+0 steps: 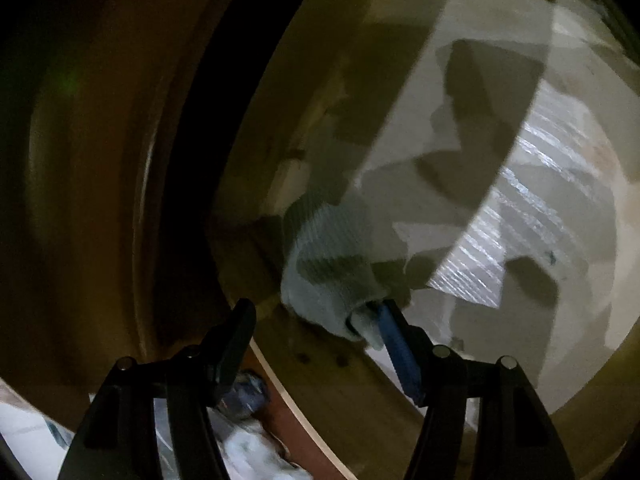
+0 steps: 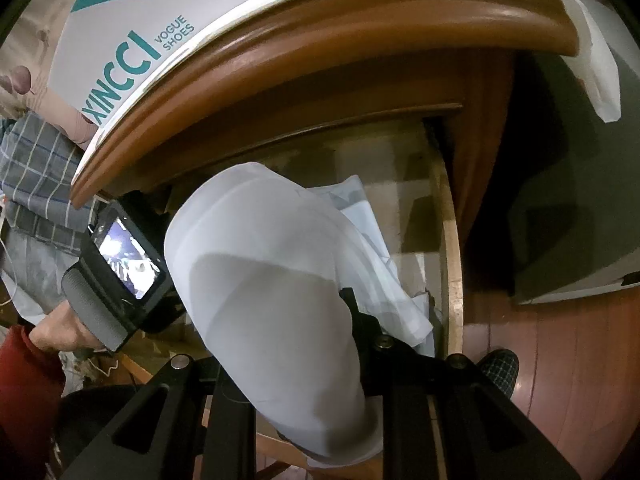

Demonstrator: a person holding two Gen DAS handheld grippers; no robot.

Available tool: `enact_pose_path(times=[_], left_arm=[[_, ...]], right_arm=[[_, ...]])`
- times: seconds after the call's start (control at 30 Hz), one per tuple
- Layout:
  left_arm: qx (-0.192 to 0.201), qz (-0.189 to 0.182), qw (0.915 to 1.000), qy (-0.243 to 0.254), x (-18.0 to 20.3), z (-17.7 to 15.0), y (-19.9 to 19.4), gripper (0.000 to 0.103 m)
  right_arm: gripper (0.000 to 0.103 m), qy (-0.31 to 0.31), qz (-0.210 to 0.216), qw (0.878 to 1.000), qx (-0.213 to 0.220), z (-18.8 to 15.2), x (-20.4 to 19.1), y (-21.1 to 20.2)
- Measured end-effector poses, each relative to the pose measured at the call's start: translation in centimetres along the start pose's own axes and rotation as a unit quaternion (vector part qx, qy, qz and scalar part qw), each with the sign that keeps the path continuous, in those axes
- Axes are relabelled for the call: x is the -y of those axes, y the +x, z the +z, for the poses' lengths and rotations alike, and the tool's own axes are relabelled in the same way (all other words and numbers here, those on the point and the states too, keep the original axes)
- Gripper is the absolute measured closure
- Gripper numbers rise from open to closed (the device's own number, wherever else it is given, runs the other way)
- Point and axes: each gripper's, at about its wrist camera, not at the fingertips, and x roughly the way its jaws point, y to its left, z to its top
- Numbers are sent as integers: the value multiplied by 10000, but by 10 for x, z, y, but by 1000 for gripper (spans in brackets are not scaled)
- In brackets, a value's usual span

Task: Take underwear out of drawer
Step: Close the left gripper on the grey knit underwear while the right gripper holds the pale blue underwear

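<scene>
In the right wrist view, pale white underwear (image 2: 264, 280) drapes over my right gripper (image 2: 304, 344) and hides its fingertips; it hangs above the open wooden drawer (image 2: 452, 248). The jaws seem closed on the cloth. In the left wrist view, my left gripper (image 1: 316, 316) is open inside the drawer, its fingers wide apart. A pale ribbed cloth (image 1: 332, 264) lies against the blue pad of its right finger (image 1: 400, 344). The drawer's paper-lined bottom (image 1: 500, 184) is lit in patches. The left gripper's camera body (image 2: 120, 256) shows in the right wrist view.
A white shoe box marked VOGUE SHOES (image 2: 132, 36) lies on the cabinet top (image 2: 360, 28). The drawer's wooden side wall (image 1: 120, 200) is dark on the left. A wooden floor (image 2: 568, 360) and a checked slipper (image 2: 500, 368) are at lower right.
</scene>
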Motion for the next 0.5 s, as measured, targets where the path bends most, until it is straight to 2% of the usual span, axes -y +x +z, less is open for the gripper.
enact_pose_path(times=[0.2, 0.4, 0.5], left_arm=[[275, 44, 9988, 403, 3, 0, 7, 38], [360, -47, 9987, 345, -8, 3, 18, 38], [446, -42, 9979, 477, -5, -1, 22, 38]], right_arm=[[84, 113, 37, 9999, 45, 1, 8, -4], [85, 243, 37, 9995, 203, 0, 13, -11], [85, 214, 58, 9995, 238, 1, 10, -12]])
